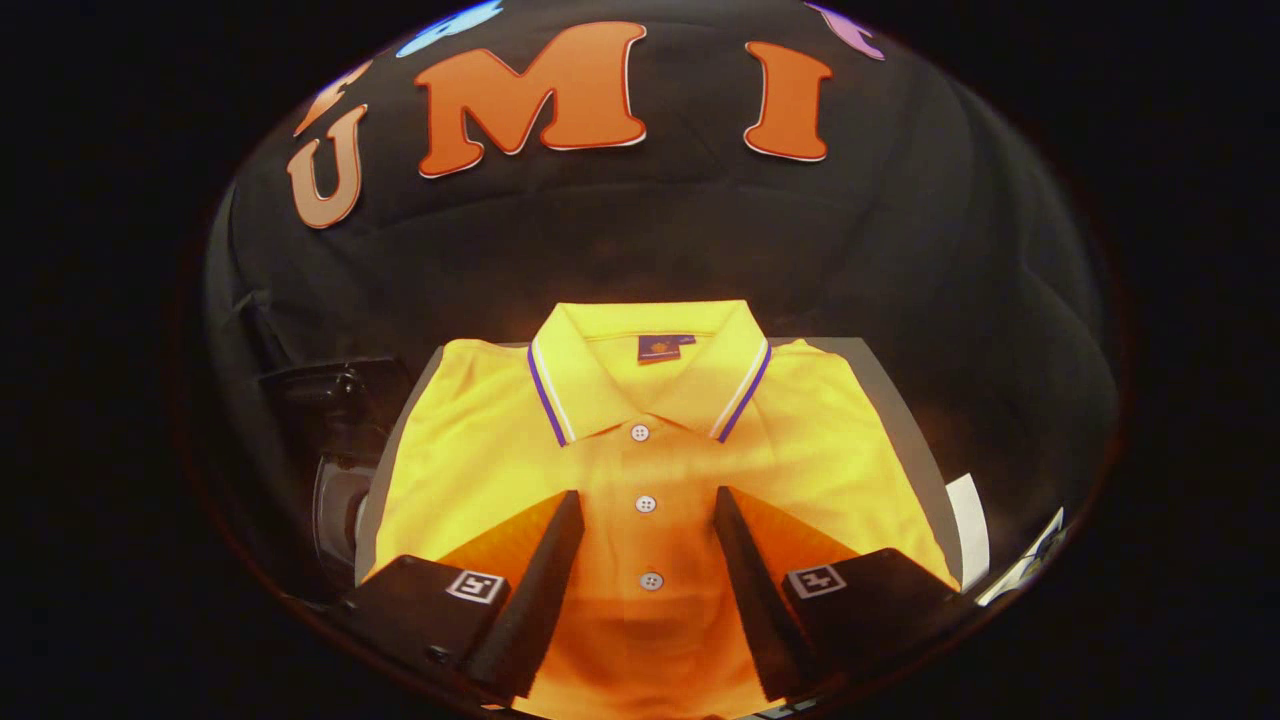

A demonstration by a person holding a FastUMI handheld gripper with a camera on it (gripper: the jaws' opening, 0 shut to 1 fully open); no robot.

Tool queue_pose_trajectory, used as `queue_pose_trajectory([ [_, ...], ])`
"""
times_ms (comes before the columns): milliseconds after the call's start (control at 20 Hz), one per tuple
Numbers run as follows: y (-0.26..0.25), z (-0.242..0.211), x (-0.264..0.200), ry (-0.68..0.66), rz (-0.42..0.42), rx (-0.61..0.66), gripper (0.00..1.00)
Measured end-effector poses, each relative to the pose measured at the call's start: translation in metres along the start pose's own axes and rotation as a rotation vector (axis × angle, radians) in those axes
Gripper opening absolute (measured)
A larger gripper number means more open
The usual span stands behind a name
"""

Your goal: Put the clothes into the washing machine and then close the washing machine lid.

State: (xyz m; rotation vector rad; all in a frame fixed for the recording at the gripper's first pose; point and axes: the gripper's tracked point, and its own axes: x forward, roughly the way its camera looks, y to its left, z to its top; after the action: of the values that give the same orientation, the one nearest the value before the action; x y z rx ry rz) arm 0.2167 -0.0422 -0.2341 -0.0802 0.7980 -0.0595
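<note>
A folded yellow polo shirt (640,450) lies flat on a grey surface (890,400), collar pointing away from me, with purple and white stripes on the collar and three white buttons down the placket. My gripper (648,500) hovers over the shirt's lower half with its two black fingers (545,580) spread wide, the button placket showing between them. The fingers are open and hold nothing. To the left of the shirt sits a dark machine (340,450) with a round opening, partly in shadow.
The grey surface ends just past the shirt's sides. A white sheet or edge (968,540) shows to the right of the shirt. The black cloth wall stands close behind the collar.
</note>
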Motion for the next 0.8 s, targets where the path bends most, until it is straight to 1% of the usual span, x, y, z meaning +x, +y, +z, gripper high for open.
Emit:
queue_pose_trajectory([
  [100,0.006,0.000,0.000,0.022,0.018,-0.004,0.68],
  [150,0.007,0.001,0.001,0.031,0.014,-0.003,0.59],
  [200,0.005,0.001,0.001,0.052,-0.004,0.004,0.53],
  [250,0.004,0.000,0.000,0.071,-0.024,0.013,0.52],
  [300,0.008,0.001,0.000,0.091,-0.026,0.017,0.52],
  [350,0.009,0.003,0.002,0.109,-0.041,0.020,0.38],
  [550,0.012,0.003,0.000,0.126,-0.068,0.015,0.19],
  [600,0.012,0.005,0.000,0.112,-0.061,0.019,0.19],
  [650,0.012,0.005,0.000,0.098,-0.060,0.045,0.10],
  [800,0.009,0.007,-0.004,0.029,-0.042,0.127,0.10],
])
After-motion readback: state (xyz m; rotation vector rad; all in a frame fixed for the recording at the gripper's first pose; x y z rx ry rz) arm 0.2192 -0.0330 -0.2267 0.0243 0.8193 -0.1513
